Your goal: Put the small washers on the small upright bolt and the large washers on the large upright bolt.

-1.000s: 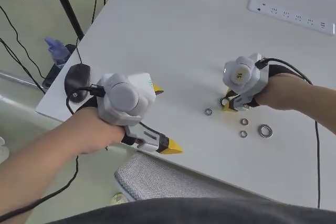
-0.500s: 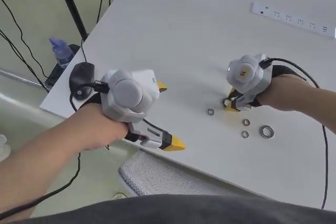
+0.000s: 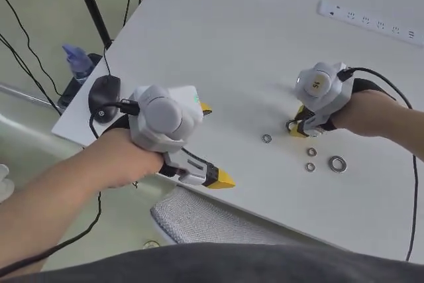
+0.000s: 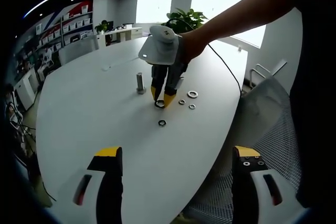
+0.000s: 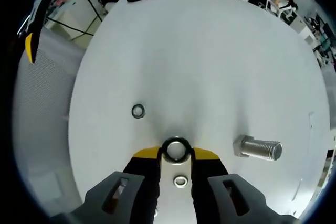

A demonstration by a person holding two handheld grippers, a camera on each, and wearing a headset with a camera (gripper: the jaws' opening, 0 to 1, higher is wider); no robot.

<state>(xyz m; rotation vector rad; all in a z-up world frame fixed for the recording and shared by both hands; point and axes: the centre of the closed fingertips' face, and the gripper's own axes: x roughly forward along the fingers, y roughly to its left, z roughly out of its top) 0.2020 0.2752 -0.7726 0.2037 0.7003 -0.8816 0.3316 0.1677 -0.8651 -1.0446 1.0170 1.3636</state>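
washers [image 3: 337, 164] on table [image 3: 232, 44], bolt [image 4: 140, 82] nearby (upright)

Silver ring washer [image 3: 289, 126] sits half hidden behind the right gripper [image 3: 295, 129]. White power strip [image 3: 368, 21] runs off the right edge!

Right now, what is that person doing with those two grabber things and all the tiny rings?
A person holds a gripper in each hand over a white table. The right gripper has its jaws shut on a washer, low by the table. The left gripper hangs open near the table's edge, holding nothing. Four more washers lie loose near the right one, and a bolt stands upright close by, looking bare.
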